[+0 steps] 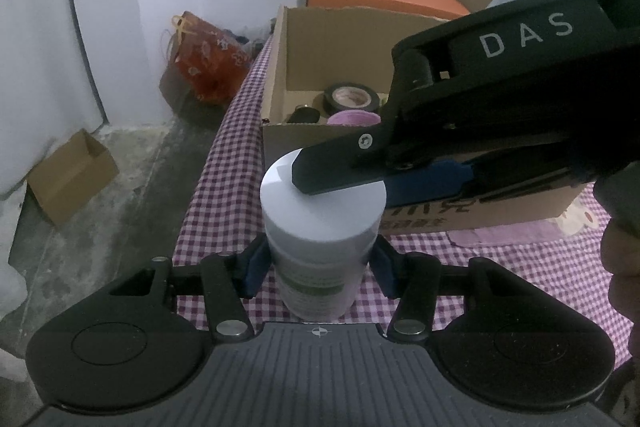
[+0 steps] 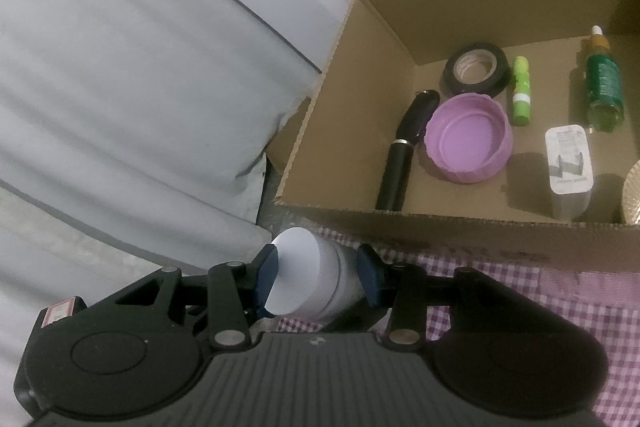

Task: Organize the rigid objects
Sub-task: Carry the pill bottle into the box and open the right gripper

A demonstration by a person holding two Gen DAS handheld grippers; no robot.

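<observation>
1. The left gripper point(image 1: 320, 269) is closed on the body of the white bottle point(image 1: 320, 227). Its blue pads point(image 1: 256, 267) press the bottle's sides below the cap.
2. The right gripper point(image 2: 318, 277) brackets the white cap point(image 2: 298, 275) of the same bottle. Its pads point(image 2: 267, 277) sit at the cap's sides with little or no gap; firm contact on the far side cannot be confirmed.
3. Judgement: the two-tool hold suggests a handover, or a steadying grip before transfer to the cardboard box point(image 2: 320, 211).
4. In the left wrist view the bottle stands at 6 o'clock, above the checkered tablecloth point(image 1: 224, 163), just in front of the box wall. Whether its base touches the cloth cannot be told.
5. The long axis of the bottle runs from base to cap. In the left wrist view the cap points up and slightly toward 12 o'clock, toward the box. In the right wrist view the flat cap face turns toward 9 o'clock.
6. In the right wrist view the box lies at 1 to 3 o'clock. It holds a purple lid point(image 2: 468, 139), a black tape roll point(image 2: 476, 69), a black pen point(image 2: 404, 155), a green stick point(image 2: 521, 91), a green dropper bottle point(image 2: 604, 83) and a white charger point(image 2: 570, 167).
7. Judgement: free floor space inside the box remains at 12 o'clock from the pen, near the left wall.
</observation>
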